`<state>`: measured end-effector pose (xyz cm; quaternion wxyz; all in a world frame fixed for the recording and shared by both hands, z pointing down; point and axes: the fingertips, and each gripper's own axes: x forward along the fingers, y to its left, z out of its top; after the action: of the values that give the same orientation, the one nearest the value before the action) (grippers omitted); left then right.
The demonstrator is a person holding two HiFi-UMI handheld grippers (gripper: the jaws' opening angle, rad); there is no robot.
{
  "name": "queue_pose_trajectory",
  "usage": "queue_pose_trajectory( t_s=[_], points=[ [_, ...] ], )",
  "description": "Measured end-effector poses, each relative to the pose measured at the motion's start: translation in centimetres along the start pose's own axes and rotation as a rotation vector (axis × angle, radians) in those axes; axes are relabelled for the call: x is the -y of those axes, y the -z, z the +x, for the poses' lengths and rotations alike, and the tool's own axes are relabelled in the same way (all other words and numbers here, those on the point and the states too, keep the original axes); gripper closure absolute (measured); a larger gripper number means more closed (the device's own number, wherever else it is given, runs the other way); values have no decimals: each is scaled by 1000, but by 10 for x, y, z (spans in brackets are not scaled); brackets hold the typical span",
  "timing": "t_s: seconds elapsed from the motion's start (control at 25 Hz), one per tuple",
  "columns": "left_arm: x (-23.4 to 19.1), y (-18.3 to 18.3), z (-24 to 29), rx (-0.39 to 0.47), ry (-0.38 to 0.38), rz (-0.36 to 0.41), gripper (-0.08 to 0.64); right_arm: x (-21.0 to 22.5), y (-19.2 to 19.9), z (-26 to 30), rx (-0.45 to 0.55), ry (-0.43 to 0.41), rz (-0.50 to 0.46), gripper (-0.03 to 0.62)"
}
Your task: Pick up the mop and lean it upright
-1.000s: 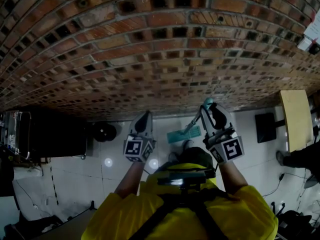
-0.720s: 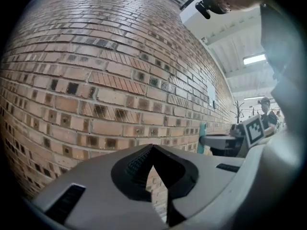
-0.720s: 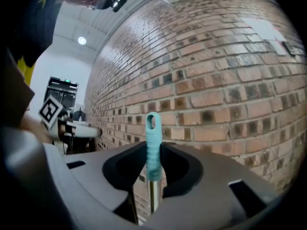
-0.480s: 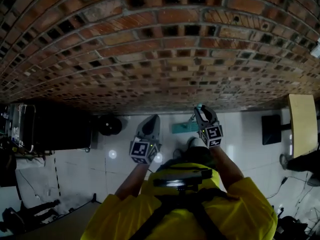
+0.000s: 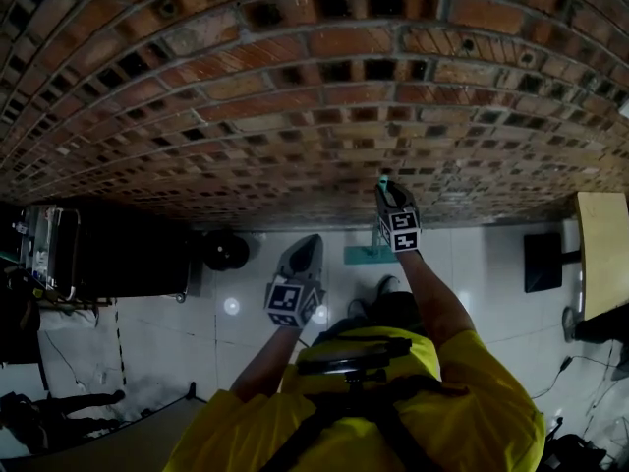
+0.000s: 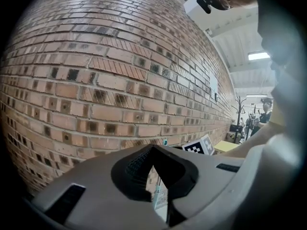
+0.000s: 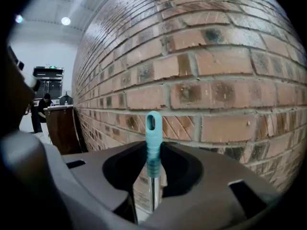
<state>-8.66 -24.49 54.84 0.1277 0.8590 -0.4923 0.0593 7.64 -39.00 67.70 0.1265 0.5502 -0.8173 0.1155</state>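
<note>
So the left gripper [image 5: 307, 247] is clamped shut on nothing. It has only dipped a little over the last second, so it's basically along for the ride. Through the gap behind its closed jaws you can see the mop's shaft standing off to its right, in front of the brick wall [image 5: 295, 87].

The real change is on the right. The right gripper [image 5: 387, 197] has dropped a long way and pushed out toward the bricks, and it looks much smaller in the head view than it did a second ago. Its jaws are clenched on the mop handle [image 7: 153, 143] just below the teal end cap, which pokes up past the fingertips. The grip hasn't shifted. The wall is right ahead of the cap, very near, but I can't tell if it's touching yet. Below the gripper, the flat teal mop head [image 5: 371, 255] sits on the floor [image 5: 226, 342] near the foot of the wall.

My read is the mop is already up and nearly vertical. All that's left is tipping the handle onto the bricks and letting go.
</note>
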Motion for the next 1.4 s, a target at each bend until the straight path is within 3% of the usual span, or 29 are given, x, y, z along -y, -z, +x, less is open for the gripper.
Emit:
queue_pose_trajectory(
  t_s=[0.28,0.44,0.68,0.96,1.24,1.4],
  points=[
    [1,-2,2,-4,-11,-5,560,14,-4,28,-63,76,8,485],
    [0,1,2,-12,-15,-9,560,12,-5,32,-80,49,11,413],
    [-1,-4,4,-2,-14,-14,560,10,-16,17,-72,23,20,413],
    [3,-16,3,26,-4,-30,560,-10,-99,-98,125,-22,87,413],
    [13,-42,-10,78,39,-36,560,-27,-184,-239,340,-26,79,422],
    [15,-55,-18,108,46,4,560,-23,-194,-278,415,35,68,526]
  ],
)
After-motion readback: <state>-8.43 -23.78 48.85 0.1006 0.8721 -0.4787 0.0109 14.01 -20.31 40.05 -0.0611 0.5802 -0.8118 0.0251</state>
